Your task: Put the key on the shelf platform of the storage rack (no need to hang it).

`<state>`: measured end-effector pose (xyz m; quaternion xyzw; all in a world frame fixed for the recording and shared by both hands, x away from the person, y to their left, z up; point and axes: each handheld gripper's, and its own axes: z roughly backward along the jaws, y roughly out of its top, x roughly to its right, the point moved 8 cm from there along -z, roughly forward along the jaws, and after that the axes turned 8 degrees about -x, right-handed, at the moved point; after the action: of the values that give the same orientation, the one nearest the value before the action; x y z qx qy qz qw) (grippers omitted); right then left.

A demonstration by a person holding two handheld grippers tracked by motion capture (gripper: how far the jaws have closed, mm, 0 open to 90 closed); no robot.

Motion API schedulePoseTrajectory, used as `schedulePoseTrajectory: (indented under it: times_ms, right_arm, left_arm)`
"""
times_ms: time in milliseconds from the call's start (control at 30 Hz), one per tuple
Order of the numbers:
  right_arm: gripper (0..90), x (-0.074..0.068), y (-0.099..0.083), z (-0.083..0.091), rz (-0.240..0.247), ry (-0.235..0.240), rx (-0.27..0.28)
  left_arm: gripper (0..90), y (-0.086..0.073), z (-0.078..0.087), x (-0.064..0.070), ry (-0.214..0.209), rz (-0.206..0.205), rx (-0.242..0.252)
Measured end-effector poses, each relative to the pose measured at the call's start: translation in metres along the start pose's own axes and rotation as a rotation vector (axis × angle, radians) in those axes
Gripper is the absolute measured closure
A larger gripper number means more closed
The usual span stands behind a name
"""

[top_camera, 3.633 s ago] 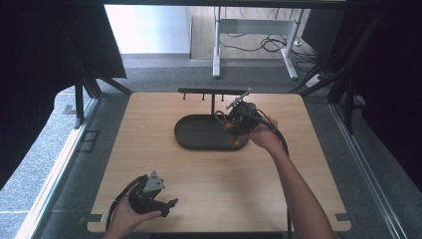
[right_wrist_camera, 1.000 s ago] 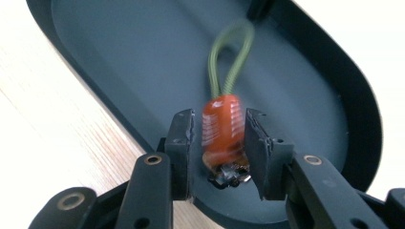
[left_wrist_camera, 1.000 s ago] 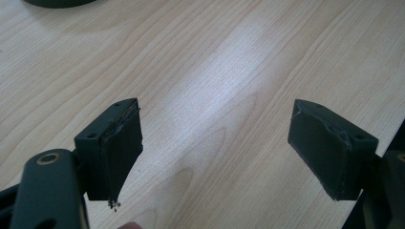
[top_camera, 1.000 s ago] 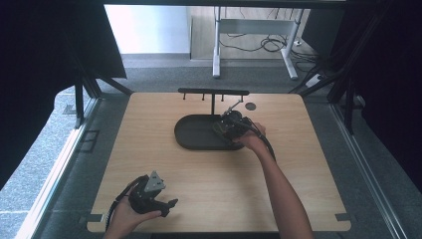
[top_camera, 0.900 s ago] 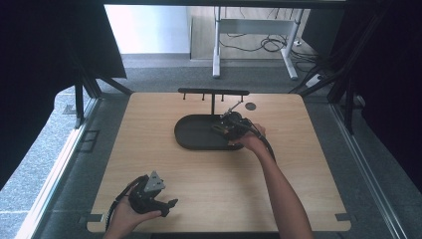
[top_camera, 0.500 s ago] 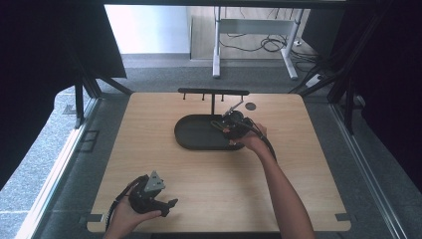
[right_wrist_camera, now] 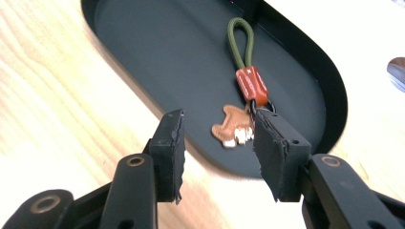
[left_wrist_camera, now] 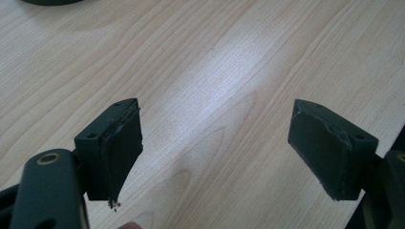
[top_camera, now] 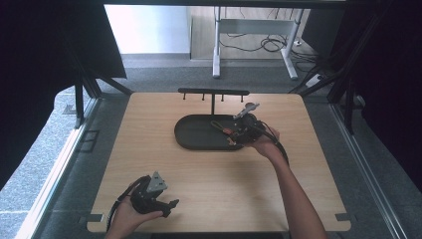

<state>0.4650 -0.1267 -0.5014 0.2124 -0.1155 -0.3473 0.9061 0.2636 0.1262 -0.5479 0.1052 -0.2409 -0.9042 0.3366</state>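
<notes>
A keychain [right_wrist_camera: 243,86] with an olive cord loop, a red clasp and a small brown leather charm lies in the right end of a black oval tray [right_wrist_camera: 157,52]. In the high view the keychain [top_camera: 225,130] rests in the tray [top_camera: 196,132] just left of my right gripper [top_camera: 238,134]. My right gripper [right_wrist_camera: 217,143] hovers open over the tray's near rim, its right jaw close beside the charm, nothing held. My left gripper [top_camera: 166,205] rests open at the table's front left; its jaws [left_wrist_camera: 215,148] stand wide apart over bare wood.
A black T-shaped hanger rack [top_camera: 214,93] with several pegs rises from the tray's far side. A small dark round disc [top_camera: 252,105] lies on the table behind my right gripper. The wooden table [top_camera: 149,149] is bare between tray and left gripper.
My right gripper has come down from near the rack to the tray's right end and eased slightly back; the keychain now lies in the tray. The left gripper stayed still.
</notes>
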Motion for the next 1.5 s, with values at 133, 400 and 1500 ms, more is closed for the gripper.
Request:
schedulePoseTrajectory:
  times_ms: [133,400,1500]
  right_arm:
    - [53.9,-0.001,-0.016,0.012,-0.008,0.003,0.023]
    - [53.8,-0.005,-0.053,0.038,-0.031,0.009,0.111]
    - [49.5,-0.017,-0.17,0.043,-0.135,0.008,0.177]
  left_arm:
    - [19.6,0.0,-0.001,0.001,0.004,0.001,-0.003]
    - [19.5,0.003,-0.006,0.006,0.002,-0.014,-0.007]
    - [19.5,0.003,-0.011,0.009,0.002,-0.018,-0.02]
